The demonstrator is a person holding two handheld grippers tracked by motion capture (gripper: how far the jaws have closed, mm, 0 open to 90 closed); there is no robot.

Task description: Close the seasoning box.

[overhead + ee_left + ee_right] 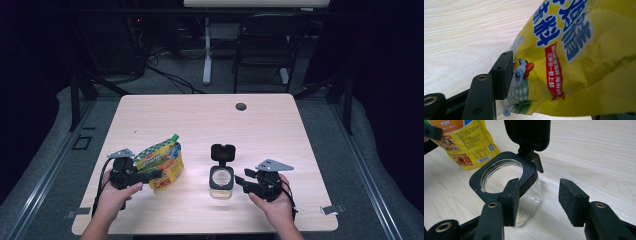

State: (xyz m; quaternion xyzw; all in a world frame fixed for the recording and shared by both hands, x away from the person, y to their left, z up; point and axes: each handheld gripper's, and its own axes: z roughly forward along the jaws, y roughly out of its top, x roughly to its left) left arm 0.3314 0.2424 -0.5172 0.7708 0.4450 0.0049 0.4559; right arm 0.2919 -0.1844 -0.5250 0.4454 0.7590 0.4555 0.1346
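Left gripper [156, 175] is seen set about the lower part of the yellow pouch [162, 160], well to the left of the jar [221, 177]. In the left gripper view one pad [504, 75] is laid flat against the pouch's edge while the other jaw is hidden behind the foil, so whether the pouch is truly squeezed cannot be told. The pouch is kept nearly upright on the table [200, 120], leaning a little, with its green cap [174, 136] turned up towards the jar's side. Over on the jar's right, the right gripper [241, 182] is held just beside the glass with its jaws spread wide and nothing caught between them. One jaw is seen close in front of the jar's wall, the other well clear of it. The jar itself is stood upright, its black flip lid [222, 151] thrown back on the far side and its mouth left open. A filling job is judged to be in hand, and the step reached is the taking hold, with pouch and jar each being approached. For the next move, a firm hold on the pouch is called for, and the jar is probably to be steadied by the wide jaws being brought round its glass body. The pouch must then be lifted across to the jar's mouth and its spout opened, with care that the jar is not nudged over.
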